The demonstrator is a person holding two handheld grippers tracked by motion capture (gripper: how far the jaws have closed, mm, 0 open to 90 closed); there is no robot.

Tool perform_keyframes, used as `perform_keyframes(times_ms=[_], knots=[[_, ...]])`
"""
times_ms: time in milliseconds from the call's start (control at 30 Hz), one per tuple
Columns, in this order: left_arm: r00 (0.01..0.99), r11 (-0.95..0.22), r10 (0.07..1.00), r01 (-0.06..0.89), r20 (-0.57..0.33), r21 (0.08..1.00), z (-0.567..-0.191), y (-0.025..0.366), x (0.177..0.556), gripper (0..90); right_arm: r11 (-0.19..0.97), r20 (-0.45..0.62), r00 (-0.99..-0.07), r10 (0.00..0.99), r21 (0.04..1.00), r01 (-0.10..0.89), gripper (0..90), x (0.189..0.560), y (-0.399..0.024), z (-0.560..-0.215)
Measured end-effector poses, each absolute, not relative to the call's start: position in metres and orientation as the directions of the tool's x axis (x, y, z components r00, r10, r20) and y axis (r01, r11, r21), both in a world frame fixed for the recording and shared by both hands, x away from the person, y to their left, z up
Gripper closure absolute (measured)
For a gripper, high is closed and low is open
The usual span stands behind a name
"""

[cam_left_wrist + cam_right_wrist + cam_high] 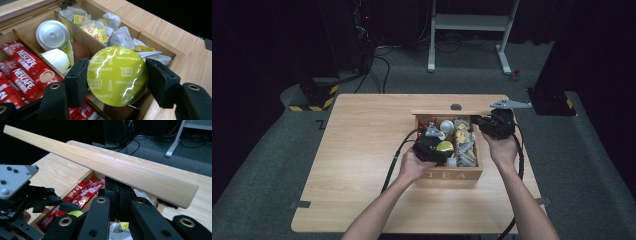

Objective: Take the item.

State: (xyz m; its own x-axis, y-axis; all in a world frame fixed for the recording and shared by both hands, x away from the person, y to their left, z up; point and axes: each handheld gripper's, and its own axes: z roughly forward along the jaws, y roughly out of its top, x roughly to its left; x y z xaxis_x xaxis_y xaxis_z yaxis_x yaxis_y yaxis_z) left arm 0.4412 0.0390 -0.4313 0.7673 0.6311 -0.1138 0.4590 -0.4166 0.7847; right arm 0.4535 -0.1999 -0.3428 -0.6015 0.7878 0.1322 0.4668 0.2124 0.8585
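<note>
Glossy yellow-green foil on the capsule [116, 75], matt black foam pads [79, 79] on the left tool [117, 80], pale smooth wooden box [160, 47] and lid [105, 165], crinkled paper tea bags [120, 37], shiny red plastic sachets [25, 67], light wood-grain worktop [362, 150]

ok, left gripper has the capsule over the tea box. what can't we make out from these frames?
- Capsule body, left gripper view: hidden behind its own yellow-green foil lid.
- Right gripper contact, right gripper view: jaws look shut beneath the box lid; whether they touch it cannot be told.
- Red sachets, left gripper view: cut off by the left edge.
- Tea box contents, high view: too small, partly under the left gripper.
</note>
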Motion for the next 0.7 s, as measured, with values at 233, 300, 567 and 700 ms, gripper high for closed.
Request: perform_keyframes(times_ms=[233, 300, 567, 700], knots=[[0.757, -0.394, 0.645, 0.45, -0.108, 0.802, -0.425, 0.048, 0.439, 38.2, 0.209, 0.136, -0.599, 0.789, 0.858, 0.469, 88.6, 0.453, -0.2, -0.343], [0.753, -0.38, 0.648, 0.454, -0.119, 0.806, -0.423, 0.05, 0.437, 38.2, 0.216, 0.128, -0.603, 0.788, 0.859, 0.464, 88.6, 0.454, -0.2, -0.343], [0.746, -0.359, 0.656, 0.439, -0.112, 0.823, -0.414, 0.061, 0.433, 38.2, 0.215, 0.129, -0.602, 0.788, 0.859, 0.464, 88.6, 0.454, -0.2, -0.343], [0.749, -0.345, 0.65, 0.44, -0.127, 0.829, -0.409, 0.067, 0.433, 38.3, 0.208, 0.14, -0.606, 0.783, 0.859, 0.467, 88.6, 0.456, -0.2, -0.343]])
